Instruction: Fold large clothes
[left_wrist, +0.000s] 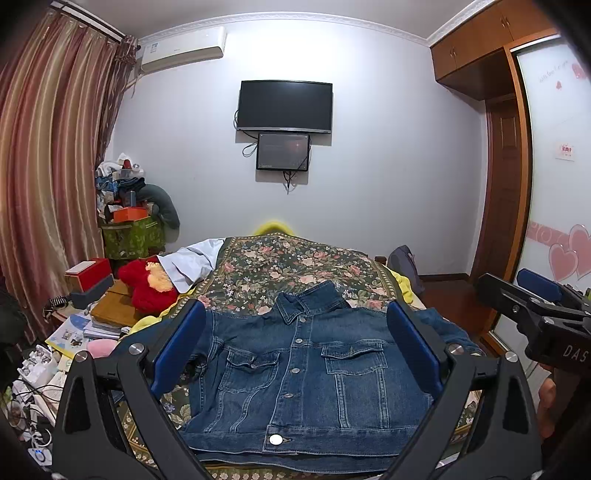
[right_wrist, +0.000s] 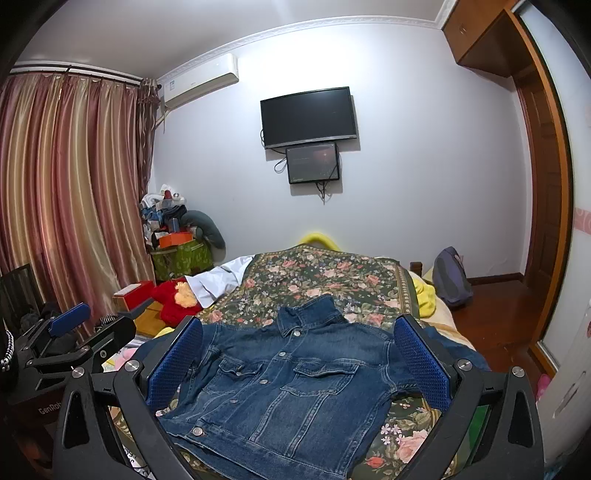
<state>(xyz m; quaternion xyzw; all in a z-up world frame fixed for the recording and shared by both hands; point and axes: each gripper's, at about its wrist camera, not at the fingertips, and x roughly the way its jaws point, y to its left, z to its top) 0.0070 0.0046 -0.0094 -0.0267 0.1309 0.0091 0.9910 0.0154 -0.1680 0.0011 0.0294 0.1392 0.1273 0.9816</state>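
Note:
A blue denim jacket (left_wrist: 295, 373) lies buttoned and front up on the floral bedspread (left_wrist: 295, 266), collar toward the far wall, sleeves spread out to both sides. It also shows in the right wrist view (right_wrist: 288, 391). My left gripper (left_wrist: 295, 343) is open and empty, held above the jacket's near half, its blue pads (left_wrist: 177, 347) wide apart. My right gripper (right_wrist: 295, 354) is open and empty above the jacket too. The right gripper shows at the right edge of the left wrist view (left_wrist: 535, 295); the left gripper shows at the left of the right wrist view (right_wrist: 70, 332).
A red plush toy (left_wrist: 147, 284) and white cloth (left_wrist: 192, 262) lie at the bed's left edge. A cluttered bedside table (left_wrist: 74, 332) with books and cables stands left. A backpack (right_wrist: 452, 277) sits on the floor right. Curtains (left_wrist: 48, 166) hang left, wardrobe (left_wrist: 554, 166) right.

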